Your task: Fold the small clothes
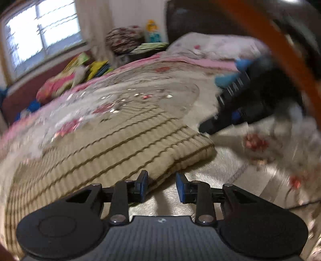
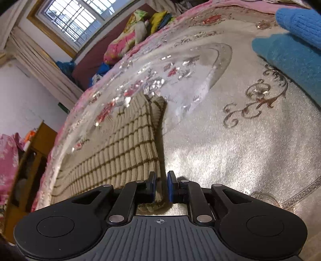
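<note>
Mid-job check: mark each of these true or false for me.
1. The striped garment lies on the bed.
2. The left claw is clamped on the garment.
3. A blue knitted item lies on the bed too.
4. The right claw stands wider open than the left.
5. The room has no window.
1. True: the striped beige garment lies folded on the bedspread.
2. False: the left claw is open, its pads clear of the cloth.
3. True: the blue knit lies there.
4. False: the right claw shows a narrower gap.
5. False: a barred window shows.
</note>
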`<state>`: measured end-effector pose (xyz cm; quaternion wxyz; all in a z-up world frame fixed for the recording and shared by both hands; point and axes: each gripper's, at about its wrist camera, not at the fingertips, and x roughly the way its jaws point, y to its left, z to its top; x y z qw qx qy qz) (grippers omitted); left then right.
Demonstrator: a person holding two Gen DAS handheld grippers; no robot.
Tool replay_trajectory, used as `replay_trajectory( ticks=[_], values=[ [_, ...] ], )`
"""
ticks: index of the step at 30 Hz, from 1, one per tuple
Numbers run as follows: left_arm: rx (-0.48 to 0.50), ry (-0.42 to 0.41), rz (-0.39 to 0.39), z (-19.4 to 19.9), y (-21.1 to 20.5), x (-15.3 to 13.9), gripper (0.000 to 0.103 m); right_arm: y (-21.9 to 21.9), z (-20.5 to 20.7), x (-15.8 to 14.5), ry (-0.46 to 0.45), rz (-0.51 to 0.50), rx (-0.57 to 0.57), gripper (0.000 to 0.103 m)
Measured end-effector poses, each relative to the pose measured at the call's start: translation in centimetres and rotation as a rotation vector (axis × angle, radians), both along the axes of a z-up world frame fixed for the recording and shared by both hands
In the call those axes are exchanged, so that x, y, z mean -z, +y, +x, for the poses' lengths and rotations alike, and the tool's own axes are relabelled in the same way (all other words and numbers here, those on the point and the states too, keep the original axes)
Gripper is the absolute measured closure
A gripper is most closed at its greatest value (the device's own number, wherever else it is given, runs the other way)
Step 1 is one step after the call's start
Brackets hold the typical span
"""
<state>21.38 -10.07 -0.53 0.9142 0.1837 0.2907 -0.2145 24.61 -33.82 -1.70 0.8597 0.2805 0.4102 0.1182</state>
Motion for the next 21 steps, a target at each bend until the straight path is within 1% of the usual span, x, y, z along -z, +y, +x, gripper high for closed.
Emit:
replay_trajectory(
  ticks=[4,6,11,15,21],
  values=[
    [0.047,-0.044,0.104,-0.3,-2.0,1.4,0.062,-0.9,0.1,0.2,0.009,0.049,0.011,0.088],
    [0.054,-0.097,0.135,-0.5,-2.9,1.7,0.060,-1.3,0.2,0.4,0.018,0.071,0.016,0.088],
    [0.053,-0.172,0.185,-0.6,-4.3,2.2,0.057,-1.9,0.4,0.5,0.022,0.104,0.022,0.088],
    [0.078,-0.236,0.248,-0.6,-6.0,2.8,0.057,-2.2,0.6,0.4,0.021,0.140,0.020,0.088],
    [0.088,-0.283,0.286,0.3,-8.0,3.3,0.057,-2.8,0.8,0.8,0.029,0.169,0.032,0.087]
  ],
)
